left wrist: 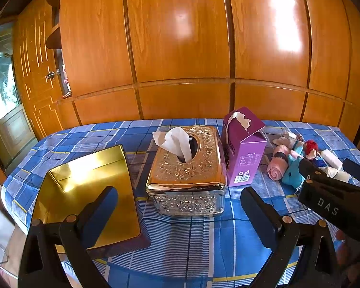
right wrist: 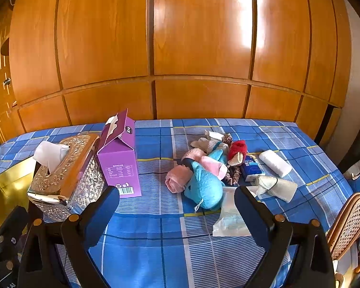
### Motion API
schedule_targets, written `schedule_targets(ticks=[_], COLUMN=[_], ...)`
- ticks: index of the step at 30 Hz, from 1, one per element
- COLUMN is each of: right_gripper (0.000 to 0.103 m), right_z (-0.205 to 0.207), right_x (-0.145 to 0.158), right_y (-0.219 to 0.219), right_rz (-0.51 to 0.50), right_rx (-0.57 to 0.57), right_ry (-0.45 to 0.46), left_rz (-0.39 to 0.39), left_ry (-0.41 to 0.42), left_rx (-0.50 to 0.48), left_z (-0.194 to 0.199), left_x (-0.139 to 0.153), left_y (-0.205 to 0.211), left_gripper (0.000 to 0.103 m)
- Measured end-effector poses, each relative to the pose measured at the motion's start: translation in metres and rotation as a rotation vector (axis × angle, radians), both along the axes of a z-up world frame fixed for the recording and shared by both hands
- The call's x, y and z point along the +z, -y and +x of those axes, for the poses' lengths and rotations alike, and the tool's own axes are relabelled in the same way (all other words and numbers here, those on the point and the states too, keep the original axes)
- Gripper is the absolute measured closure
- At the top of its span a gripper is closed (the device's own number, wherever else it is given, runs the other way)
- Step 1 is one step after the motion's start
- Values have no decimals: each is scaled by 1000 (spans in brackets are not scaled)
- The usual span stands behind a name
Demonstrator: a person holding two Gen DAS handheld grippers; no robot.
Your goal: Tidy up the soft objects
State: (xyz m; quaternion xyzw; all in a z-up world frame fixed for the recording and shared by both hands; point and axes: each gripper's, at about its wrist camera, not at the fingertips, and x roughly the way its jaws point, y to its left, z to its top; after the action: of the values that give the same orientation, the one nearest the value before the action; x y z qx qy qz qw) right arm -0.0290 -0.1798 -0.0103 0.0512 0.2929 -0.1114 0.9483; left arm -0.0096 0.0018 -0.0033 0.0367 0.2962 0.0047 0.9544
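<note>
From my left wrist view, the left gripper hangs spread and empty before the ornate tissue box; the gold tin lies left.

From my right wrist view, the right gripper is spread, empty, above the blue checked cloth, just short of the soft-object pile.

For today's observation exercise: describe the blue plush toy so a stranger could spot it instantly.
Start at the purple carton standing on the checked tablecloth. To its right lies a heap of soft things; the blue plush toy is at the heap's near edge, beside a rolled pink towel. It is the only light-blue, fuzzy item there.
</note>
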Motion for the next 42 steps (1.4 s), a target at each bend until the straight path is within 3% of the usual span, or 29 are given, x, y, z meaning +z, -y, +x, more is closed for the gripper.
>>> schedule_targets(ticks=[42], right_gripper=[5], right_z=[2], right_x=[-9], right_y=[30], right_rz=[34], right_rx=[-57], right_ry=[-6], left_rz=[25], left_ry=[-26], left_rx=[-63], left_z=[1], left_x=[-3], left_y=[19], left_gripper=[0])
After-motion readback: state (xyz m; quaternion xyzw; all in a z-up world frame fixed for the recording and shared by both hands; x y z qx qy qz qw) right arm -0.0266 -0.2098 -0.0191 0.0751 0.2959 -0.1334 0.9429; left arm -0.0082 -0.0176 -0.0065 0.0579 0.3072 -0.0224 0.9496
